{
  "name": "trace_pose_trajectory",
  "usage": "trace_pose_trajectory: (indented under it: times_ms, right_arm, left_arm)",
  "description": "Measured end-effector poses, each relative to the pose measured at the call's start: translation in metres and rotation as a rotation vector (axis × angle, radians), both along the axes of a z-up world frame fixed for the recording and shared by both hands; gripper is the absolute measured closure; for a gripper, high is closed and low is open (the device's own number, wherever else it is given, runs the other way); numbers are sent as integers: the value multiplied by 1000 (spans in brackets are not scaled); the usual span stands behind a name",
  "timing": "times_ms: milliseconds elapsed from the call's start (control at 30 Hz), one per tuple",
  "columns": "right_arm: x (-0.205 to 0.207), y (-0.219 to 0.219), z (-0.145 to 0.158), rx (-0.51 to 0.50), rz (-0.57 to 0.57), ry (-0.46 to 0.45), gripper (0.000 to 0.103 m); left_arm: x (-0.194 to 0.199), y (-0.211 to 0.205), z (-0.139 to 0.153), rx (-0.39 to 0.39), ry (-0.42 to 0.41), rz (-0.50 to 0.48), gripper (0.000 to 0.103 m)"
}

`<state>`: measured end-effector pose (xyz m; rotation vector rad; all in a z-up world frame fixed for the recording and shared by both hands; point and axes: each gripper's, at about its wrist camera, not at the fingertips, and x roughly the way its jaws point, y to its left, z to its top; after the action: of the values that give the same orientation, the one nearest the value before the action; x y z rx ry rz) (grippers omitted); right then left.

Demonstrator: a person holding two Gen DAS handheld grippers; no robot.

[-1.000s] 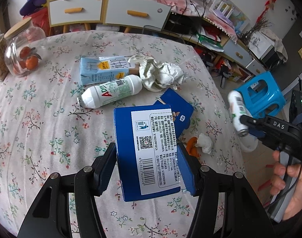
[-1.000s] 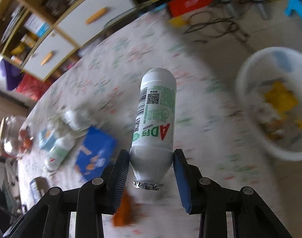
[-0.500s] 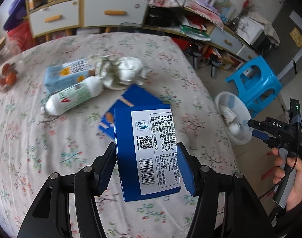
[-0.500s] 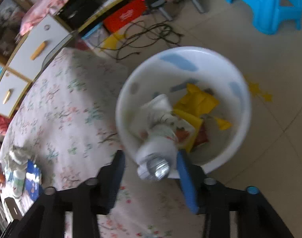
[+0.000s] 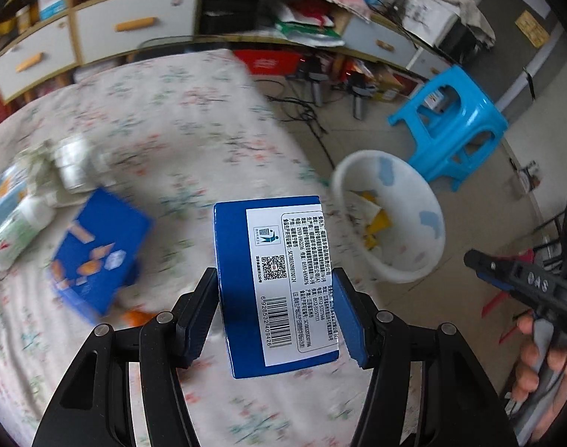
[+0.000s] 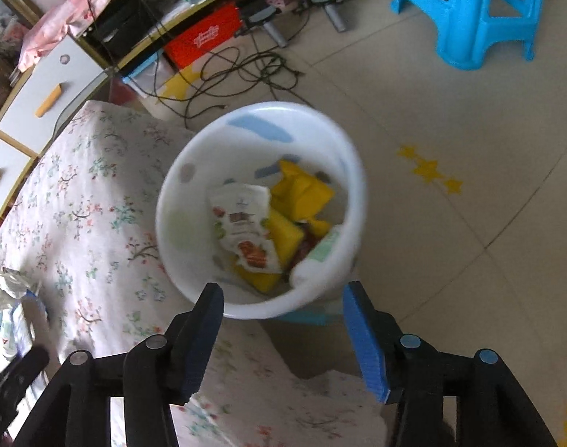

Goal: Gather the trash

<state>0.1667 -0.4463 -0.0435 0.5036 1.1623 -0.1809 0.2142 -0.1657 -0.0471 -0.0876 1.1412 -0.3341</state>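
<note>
Beside the table, white bin (image 6: 194,268) holds wrappers; left gripper (image 5: 276,309) clamps blue box (image 5: 246,298); right gripper (image 6: 283,331) gapes empty.

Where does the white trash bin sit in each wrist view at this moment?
Left wrist: white trash bin sits right of centre, on the floor beyond the table edge.
Right wrist: the bin fills the centre, just ahead of the open right gripper.
Shared landmark: blue plastic stool.

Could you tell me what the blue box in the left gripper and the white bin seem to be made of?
Blue box: probably glossy printed cardboard, given its sharp folded edges and barcode label. White bin: likely smooth moulded plastic, with a thin rounded rim and faint sheen.
</note>
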Motion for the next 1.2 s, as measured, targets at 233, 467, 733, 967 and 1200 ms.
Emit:
trace_pose_trajectory:
  times_ms: [233,467,733,967,1200]
  right_arm:
    - [-14,-21,3,-39,-7,2,42]
    - [-27,-36,4,-54,-20,-2,38]
    - [-31,-43,9,-47,-34,-17,38]
    - [-33,-36,17,-59,-28,-36,36]
    - [-30,-24,25,-65,-17,-58,34]
  left_arm:
    - [11,-57,-6,12,-10,-66,41]
    - [21,-91,-5,12,-41,-92,40]
    - [29,-100,3,-13,-93,-92,13]
    - [24,-89,14,48,-119,-68,4]
    - [13,-60,20,82,-120,-50,2]
